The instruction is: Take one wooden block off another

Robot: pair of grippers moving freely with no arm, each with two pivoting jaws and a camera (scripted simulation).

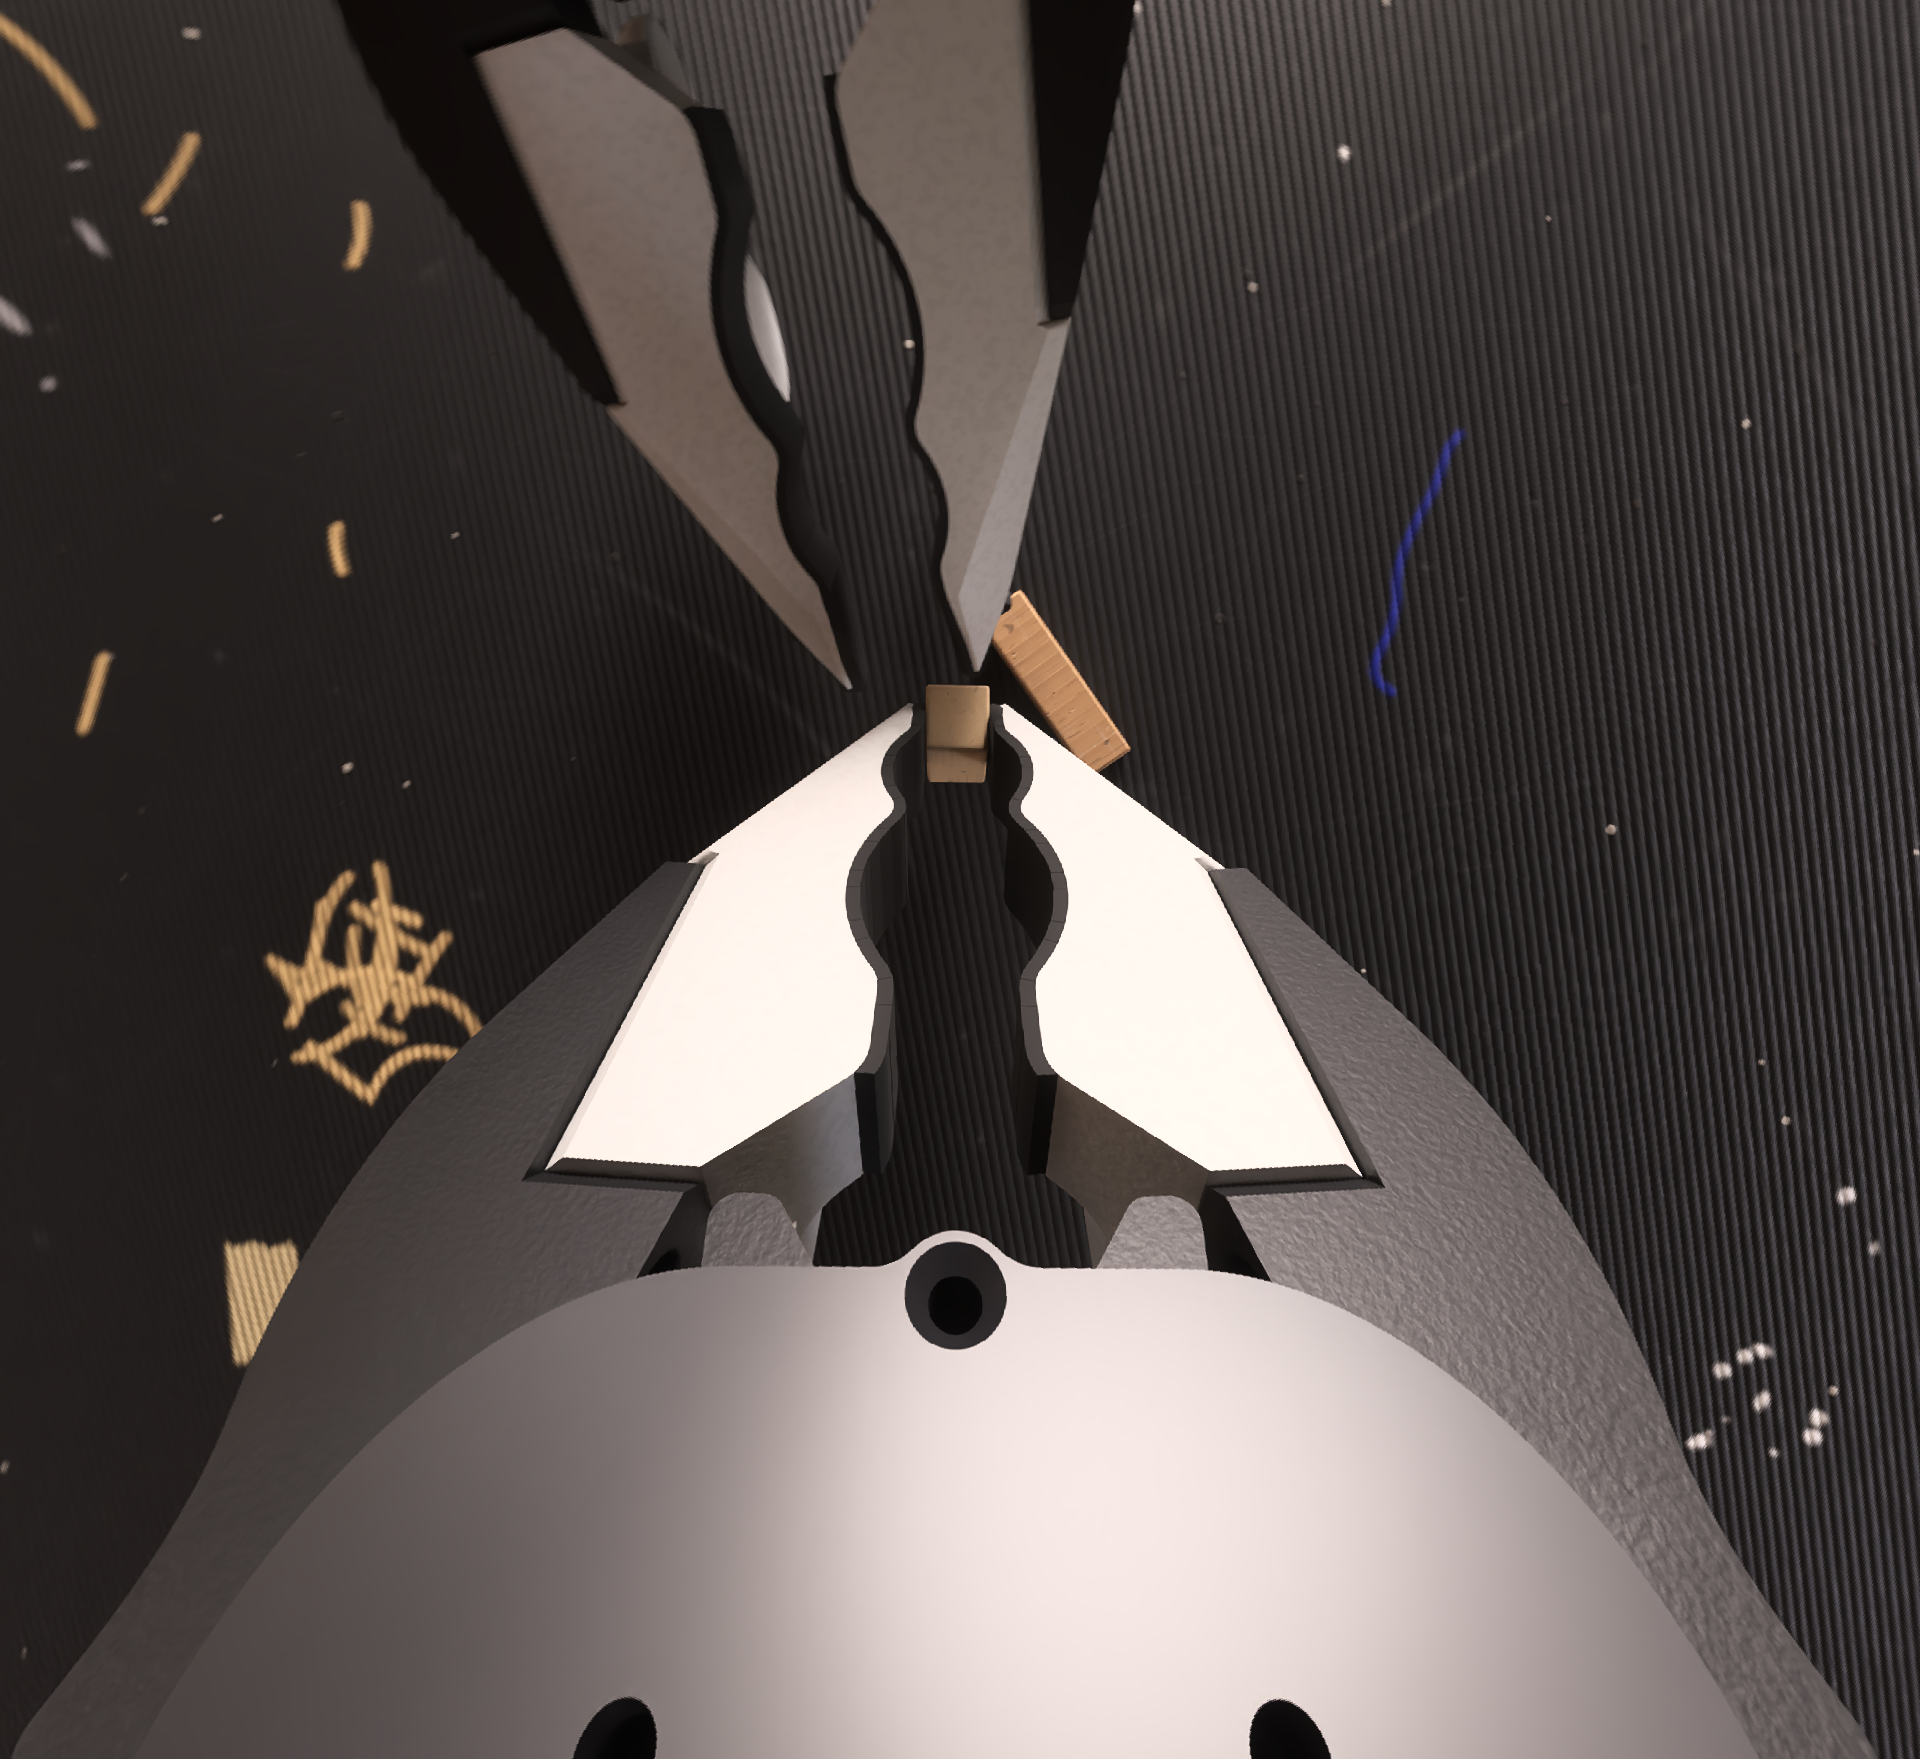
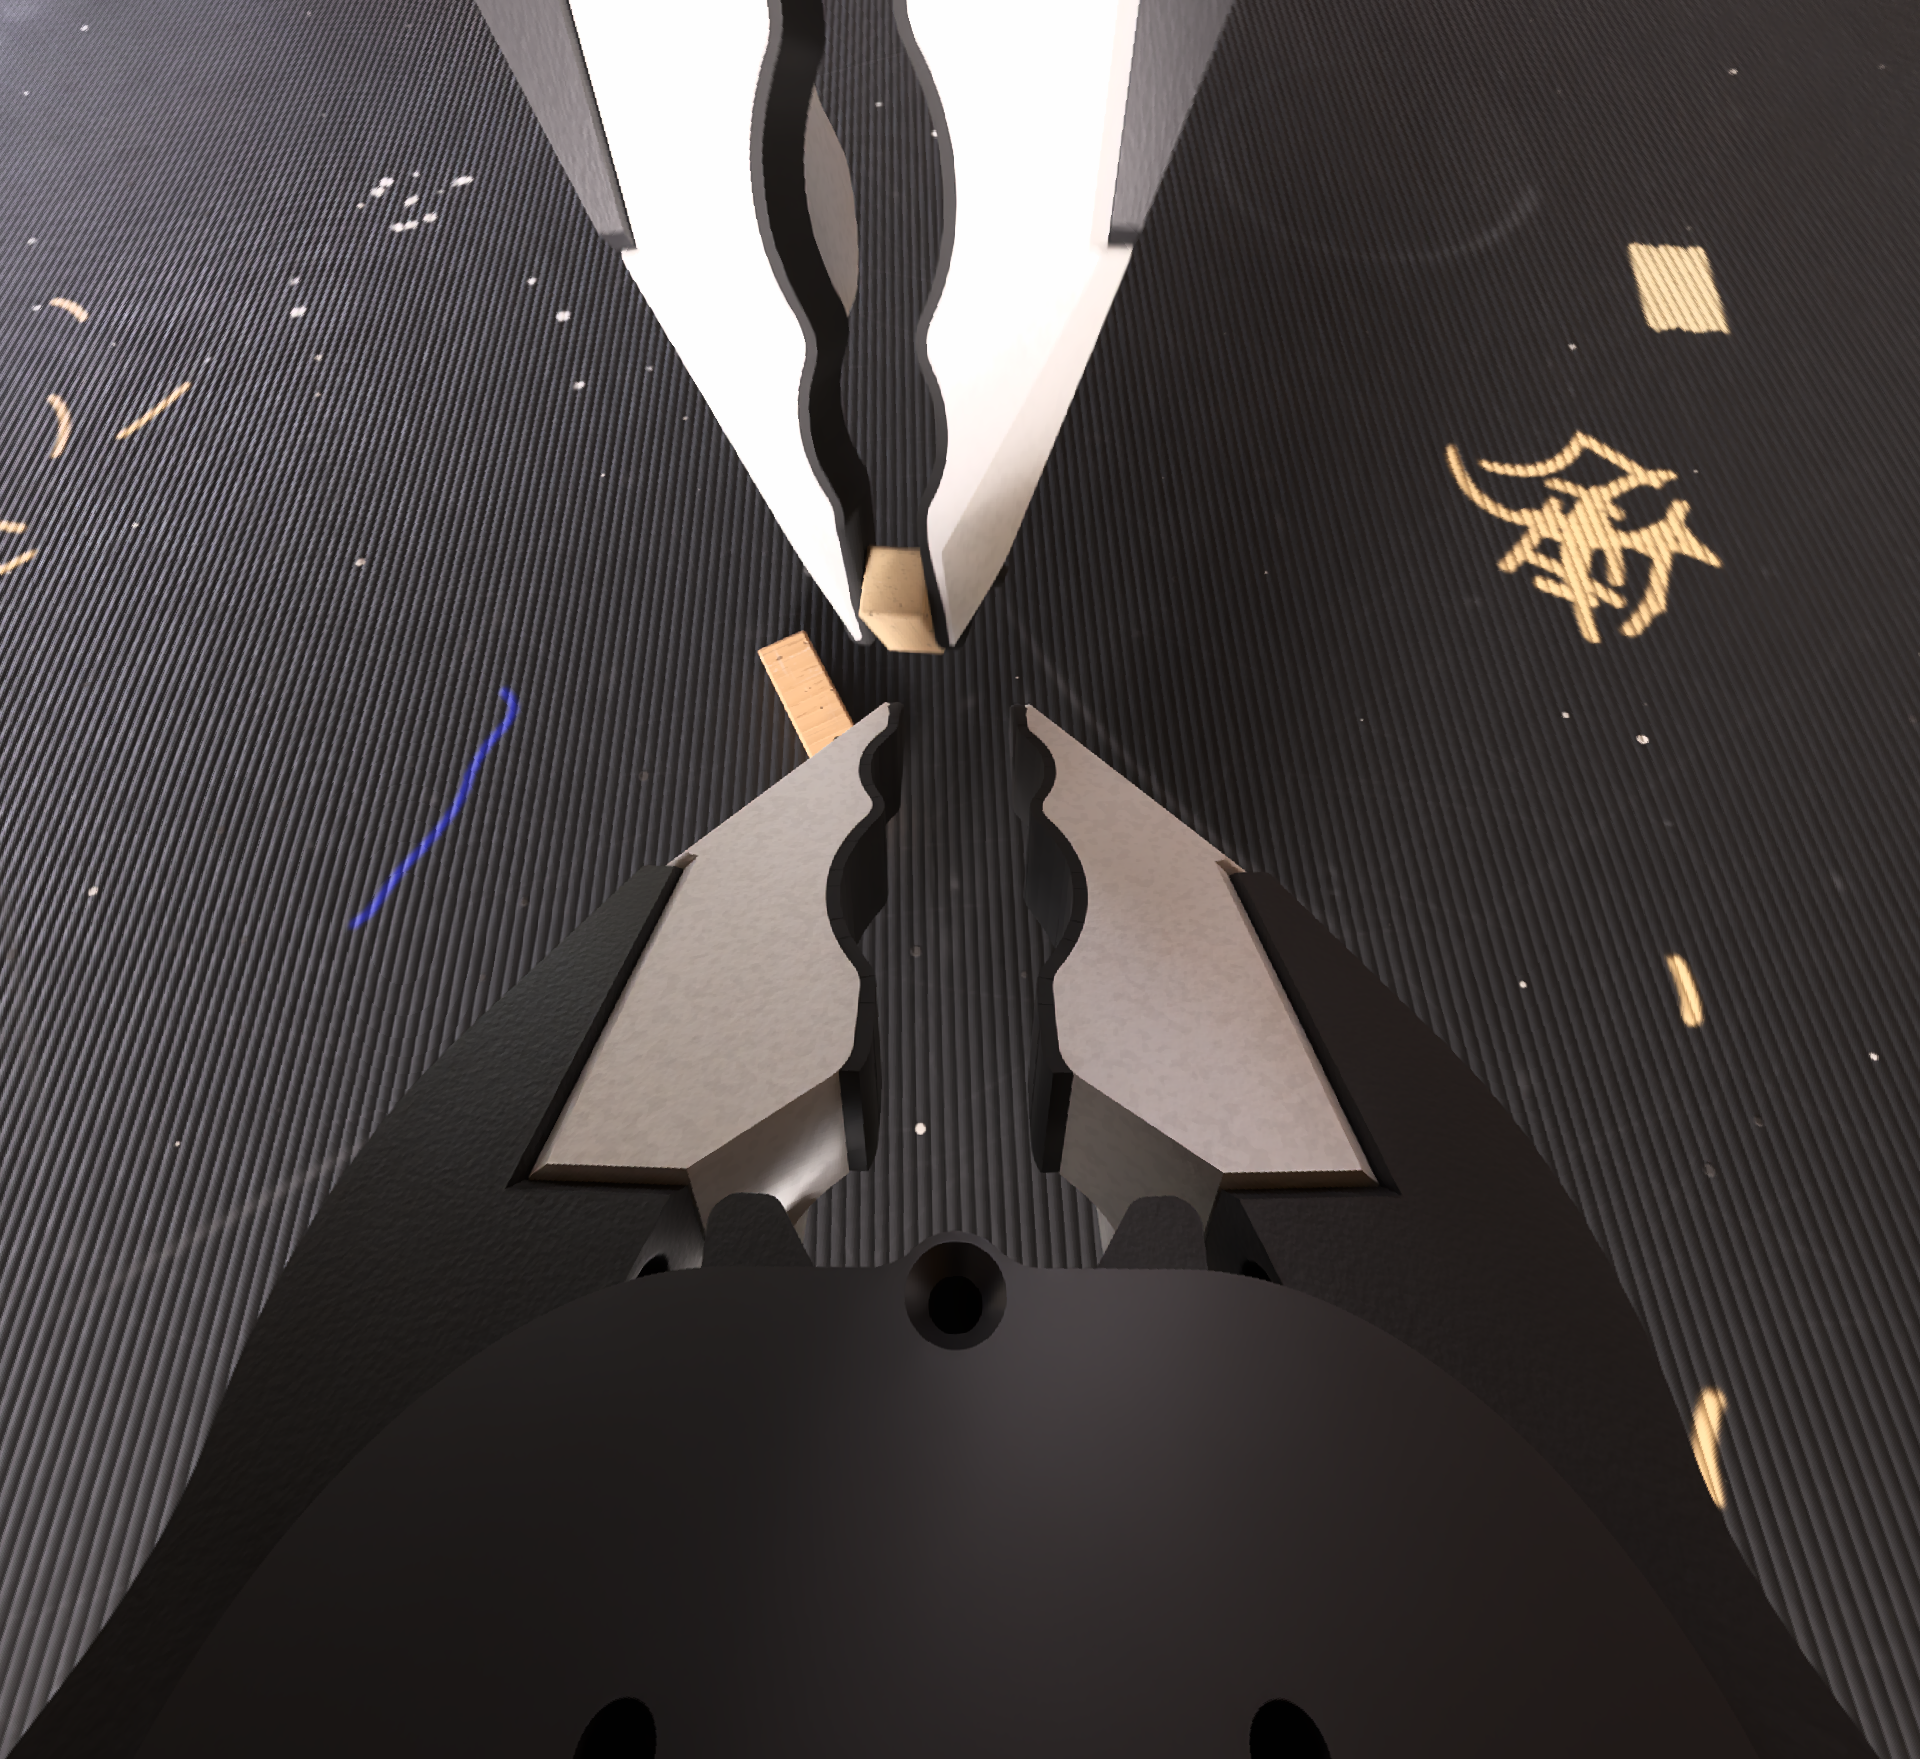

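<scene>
Blue pen-like squiggle (image 2: 442, 810): drawn on the dark ribbed counter (image 2: 1351, 151), left of everything in the right wrist view.

Long tan wooden block (image 2: 802, 689): lies flat on the counter, just beside the tip of the right claw's finger, which hides its near end. In the left wrist view the same block (image 1: 1060, 681) sits angled, just right of both claws' tips.

Small pale wooden block (image 2: 900, 595): pinched at the very tips of the white-fingered left claw (image 2: 902, 634), which reaches in from the far side. The left wrist view shows this block (image 1: 957, 730) gripped between the tips of the left claw (image 1: 957, 722), fingers closed onto its two sides. Apart from the long block; whether it touches the counter I cannot tell.

Black-bodied right claw (image 2: 961, 722): fingers parted, nothing between them, tips just short of the small block. In the left wrist view the right claw (image 1: 912, 670) points down from above.

Gold markings (image 2: 1584, 546): printed on the counter, far right.
</scene>
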